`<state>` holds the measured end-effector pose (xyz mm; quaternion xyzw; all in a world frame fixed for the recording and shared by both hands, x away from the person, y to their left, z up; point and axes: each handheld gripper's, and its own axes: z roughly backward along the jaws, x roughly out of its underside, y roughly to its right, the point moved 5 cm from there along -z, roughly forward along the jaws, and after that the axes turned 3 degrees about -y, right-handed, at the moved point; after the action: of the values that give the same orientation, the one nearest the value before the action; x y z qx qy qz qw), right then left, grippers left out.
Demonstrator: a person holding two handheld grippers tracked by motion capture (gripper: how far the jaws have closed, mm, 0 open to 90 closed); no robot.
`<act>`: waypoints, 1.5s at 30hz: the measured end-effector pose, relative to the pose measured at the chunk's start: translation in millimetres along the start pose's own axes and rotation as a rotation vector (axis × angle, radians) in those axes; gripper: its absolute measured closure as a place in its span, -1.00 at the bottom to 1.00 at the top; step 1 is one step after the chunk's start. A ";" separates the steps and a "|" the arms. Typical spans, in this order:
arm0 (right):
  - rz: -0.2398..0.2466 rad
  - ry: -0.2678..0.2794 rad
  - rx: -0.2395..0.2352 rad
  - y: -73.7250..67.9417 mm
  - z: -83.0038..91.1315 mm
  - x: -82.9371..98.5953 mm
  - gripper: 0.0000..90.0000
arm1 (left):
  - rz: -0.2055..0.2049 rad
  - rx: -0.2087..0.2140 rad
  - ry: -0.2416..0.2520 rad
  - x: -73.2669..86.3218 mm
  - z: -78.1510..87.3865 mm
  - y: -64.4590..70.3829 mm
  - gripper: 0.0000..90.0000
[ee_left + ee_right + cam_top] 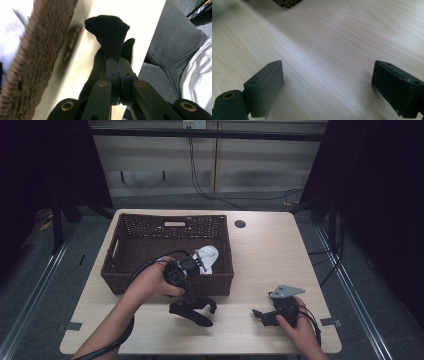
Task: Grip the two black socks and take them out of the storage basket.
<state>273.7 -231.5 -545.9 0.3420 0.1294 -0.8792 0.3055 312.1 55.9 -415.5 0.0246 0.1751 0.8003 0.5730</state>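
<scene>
Just beside basket wall, left claw clamped on black sock; right claw apart

This looks like a lab or test bay set up for recording, not a home. A small pale wood-grain table with a round cable hole stands alone on grey carpet, ringed by black curtains that close off both sides. Black cables hang down a plain panelled back wall and trail over the floor. Metal floor rails run along each side, and grey tape marks sit at the table's near corners.
</scene>
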 end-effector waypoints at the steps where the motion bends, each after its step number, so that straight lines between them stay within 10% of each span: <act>1: 0.000 0.000 0.000 0.0 0.0 0.0 -0.78 | 0.004 -0.002 -0.003 3.5 -2.6 -1.6 0.97; 22: 0.000 0.000 0.000 0.0 0.0 0.0 -0.78 | 0.055 0.005 0.019 43.9 -7.8 -11.4 0.62; 45: 0.000 0.000 0.000 0.0 0.0 0.0 -0.78 | 0.136 -0.150 0.167 34.1 62.2 -38.0 0.06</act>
<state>273.8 -231.5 -545.9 0.3422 0.1294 -0.8791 0.3055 349.9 113.9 -374.4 -0.0733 0.1598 0.8475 0.5009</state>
